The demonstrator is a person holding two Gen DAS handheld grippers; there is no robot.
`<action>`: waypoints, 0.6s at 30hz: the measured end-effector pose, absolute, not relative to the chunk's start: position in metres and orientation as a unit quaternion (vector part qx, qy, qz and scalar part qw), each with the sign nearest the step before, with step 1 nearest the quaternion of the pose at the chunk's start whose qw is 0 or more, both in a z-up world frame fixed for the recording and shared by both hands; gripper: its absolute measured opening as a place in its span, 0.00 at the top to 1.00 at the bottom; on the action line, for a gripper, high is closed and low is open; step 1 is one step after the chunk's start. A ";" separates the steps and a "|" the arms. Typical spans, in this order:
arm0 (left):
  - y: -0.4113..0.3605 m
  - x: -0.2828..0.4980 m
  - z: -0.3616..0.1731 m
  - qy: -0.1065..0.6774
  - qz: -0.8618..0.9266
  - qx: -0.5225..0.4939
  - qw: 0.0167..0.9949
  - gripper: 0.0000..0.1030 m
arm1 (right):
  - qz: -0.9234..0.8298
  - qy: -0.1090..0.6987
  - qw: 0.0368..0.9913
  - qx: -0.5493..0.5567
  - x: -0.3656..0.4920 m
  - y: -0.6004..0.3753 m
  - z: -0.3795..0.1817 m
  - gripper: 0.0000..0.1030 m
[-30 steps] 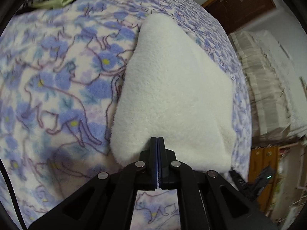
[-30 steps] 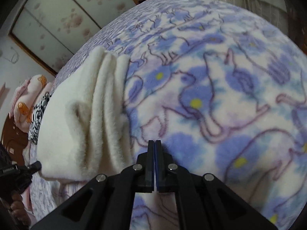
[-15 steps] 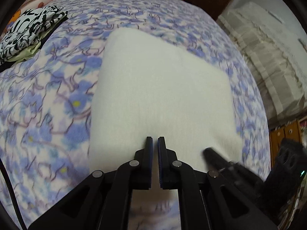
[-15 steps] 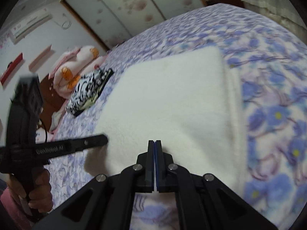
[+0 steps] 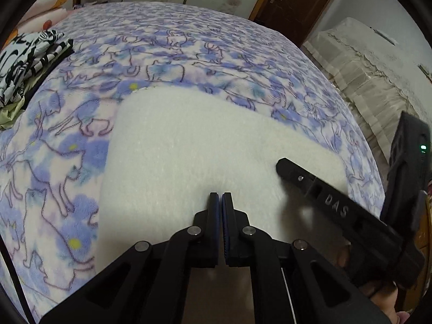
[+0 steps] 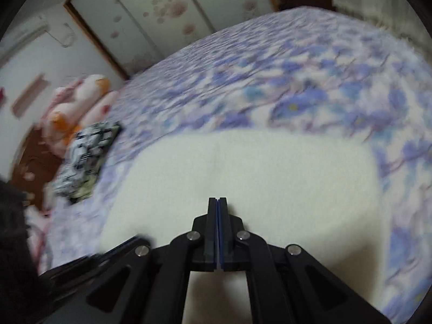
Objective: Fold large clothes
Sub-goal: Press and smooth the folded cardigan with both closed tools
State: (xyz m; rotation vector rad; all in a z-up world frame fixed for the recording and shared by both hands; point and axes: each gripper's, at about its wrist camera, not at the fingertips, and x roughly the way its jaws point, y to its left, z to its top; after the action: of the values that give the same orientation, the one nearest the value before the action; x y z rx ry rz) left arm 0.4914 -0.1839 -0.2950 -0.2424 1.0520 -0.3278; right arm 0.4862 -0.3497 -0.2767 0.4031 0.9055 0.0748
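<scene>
Evidently we judged the fleece [image 5: 189, 162] soft, light (best pinched at corners); both grippers [image 5: 220, 197] [image 6: 217, 201] were closed, empty.

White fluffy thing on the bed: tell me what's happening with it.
A person with a handheld claw in each hand is folding clothes on a bed. The white fleece garment lies as a flat, neat rectangle on the cat-print blanket. The left claw and right claw both hover at its near edge, jaws closed on nothing. A folded black-and-white garment sits off to the left.
</scene>
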 end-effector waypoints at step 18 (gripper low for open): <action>-0.180 0.615 -0.321 0.567 -0.170 -0.130 0.796 0.97 | -0.049 0.459 0.864 0.200 0.454 -0.407 -0.276 1.00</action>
State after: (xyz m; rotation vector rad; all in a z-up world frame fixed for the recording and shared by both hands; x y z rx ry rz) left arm 0.6153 -0.1798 -0.3212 -0.2793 1.2174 -0.3644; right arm 0.4541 -0.4067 -0.2762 0.4201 0.9627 -0.1028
